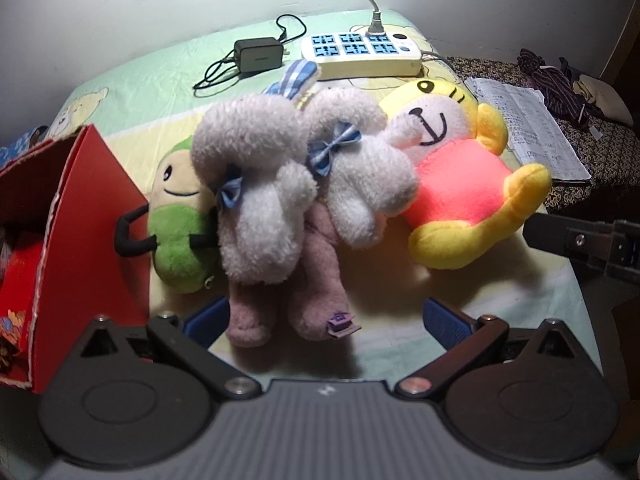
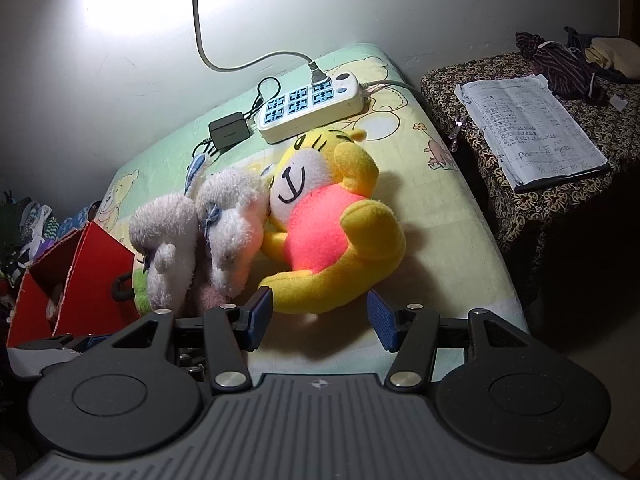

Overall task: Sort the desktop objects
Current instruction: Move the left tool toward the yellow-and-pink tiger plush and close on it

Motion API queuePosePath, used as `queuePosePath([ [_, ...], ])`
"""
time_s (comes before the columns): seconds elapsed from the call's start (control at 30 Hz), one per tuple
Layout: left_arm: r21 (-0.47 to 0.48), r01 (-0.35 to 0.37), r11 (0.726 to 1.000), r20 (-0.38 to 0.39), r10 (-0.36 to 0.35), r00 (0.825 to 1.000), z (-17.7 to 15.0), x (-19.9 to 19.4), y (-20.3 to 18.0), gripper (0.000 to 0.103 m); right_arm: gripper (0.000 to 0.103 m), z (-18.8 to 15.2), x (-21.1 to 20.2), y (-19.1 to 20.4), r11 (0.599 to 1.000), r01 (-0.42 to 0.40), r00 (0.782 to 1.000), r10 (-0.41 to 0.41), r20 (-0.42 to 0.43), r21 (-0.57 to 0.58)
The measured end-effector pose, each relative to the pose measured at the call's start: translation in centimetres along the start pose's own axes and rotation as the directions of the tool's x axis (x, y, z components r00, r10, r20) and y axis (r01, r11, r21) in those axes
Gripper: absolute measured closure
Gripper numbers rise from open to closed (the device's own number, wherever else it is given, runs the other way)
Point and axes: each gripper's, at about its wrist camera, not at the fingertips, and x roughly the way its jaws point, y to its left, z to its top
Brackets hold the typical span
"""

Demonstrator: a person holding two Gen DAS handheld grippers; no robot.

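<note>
Dim room, cartoon-print desk [image 1: 132, 92]: hovering left gripper [image 1: 324, 316], jaws spread, over rabbit plush [image 1: 260, 208]; right gripper [image 2: 320, 316] gaping near tiger plush [image 2: 320, 232]. Closing next, carrying left into red box [image 1: 80, 220].

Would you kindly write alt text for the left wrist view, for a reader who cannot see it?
The open left gripper frames the legs of a fluffy white and mauve plush rabbit, which lies between a green plush toy and a yellow plush bear in a pink shirt. A red cardboard box stands left; a white power strip lies behind.
</note>
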Motion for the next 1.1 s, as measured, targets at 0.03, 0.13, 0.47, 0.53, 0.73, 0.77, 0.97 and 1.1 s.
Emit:
queuePosePath([
  [0.03,0.008,0.014,1.0,-0.003,-0.014,1.0,0.3,0.1,-0.2,0.001,0.047,0.2,-0.1,-0.2,1.0,-0.005,1.0,0.004,0.008,0.004],
  [0.13,0.038,0.091,0.995,0.02,-0.091,0.996,0.9,-0.3,-0.9,0.001,0.047,0.9,-0.4,-1.2,0.999,-0.043,0.999,0.042,0.032,0.023],
  [0.47,0.075,0.277,0.958,0.029,-0.28,0.96,3.6,1.7,-3.9,0.002,0.047,4.8,0.8,-6.1,0.981,-0.114,0.991,0.1,0.09,0.156],
  [0.53,0.057,0.341,0.938,0.006,-0.342,0.94,3.9,2.6,-4.1,0.002,0.047,5.3,1.9,-6.6,0.976,-0.146,0.988,0.136,0.074,0.161],
  [0.73,0.092,0.332,0.939,-0.021,-0.331,0.943,4.5,4.9,-6.4,0.002,0.046,6.7,5.4,-7.1,0.962,-0.25,0.968,0.252,-0.005,0.11],
  [0.77,0.089,0.329,0.94,-0.033,-0.328,0.944,4.6,5.4,-6.4,0.002,0.046,6.9,5.9,-7.1,0.96,-0.261,0.964,0.264,-0.016,0.098],
  [0.97,0.041,0.35,0.936,-0.078,-0.347,0.935,5.7,7.6,-5.6,0.002,0.045,7.7,8.7,-7.1,0.945,-0.326,0.941,0.328,-0.087,0.042],
  [1.1,0.03,0.365,0.93,-0.109,-0.36,0.926,5.9,9.0,-5.9,0.003,0.045,7.9,10.7,-7.0,0.936,-0.35,0.924,0.353,-0.147,0.049],
])
